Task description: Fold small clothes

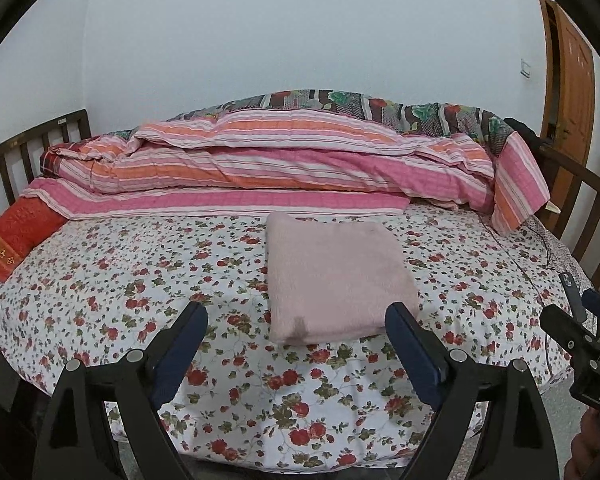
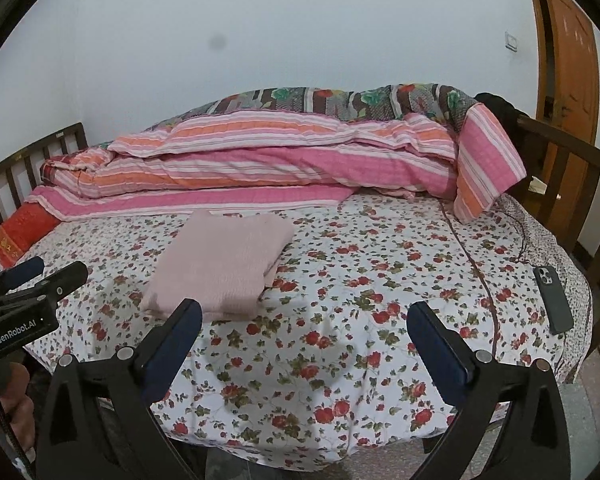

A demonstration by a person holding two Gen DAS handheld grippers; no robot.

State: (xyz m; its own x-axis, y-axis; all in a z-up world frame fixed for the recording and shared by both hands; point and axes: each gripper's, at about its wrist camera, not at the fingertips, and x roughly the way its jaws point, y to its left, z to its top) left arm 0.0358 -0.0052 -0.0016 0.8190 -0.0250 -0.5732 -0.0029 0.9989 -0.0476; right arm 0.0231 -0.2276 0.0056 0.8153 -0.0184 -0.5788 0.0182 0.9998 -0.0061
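A pale pink garment (image 1: 338, 276) lies folded into a neat rectangle on the floral bedsheet (image 1: 140, 280). It also shows in the right wrist view (image 2: 220, 264), left of centre. My left gripper (image 1: 296, 316) is open and empty, held above the bed's near edge just in front of the garment. My right gripper (image 2: 304, 312) is open and empty, to the right of the garment over bare sheet (image 2: 380, 280). The right gripper shows at the right edge of the left wrist view (image 1: 580, 320), and the left gripper at the left edge of the right wrist view (image 2: 36, 280).
A pink and orange striped quilt (image 1: 260, 168) is piled along the far side of the bed. A red cushion (image 1: 16, 236) lies at the far left. A dark phone (image 2: 554, 300) lies near the bed's right edge. A wooden bed rail (image 2: 572, 168) and a door (image 2: 568, 48) stand at right.
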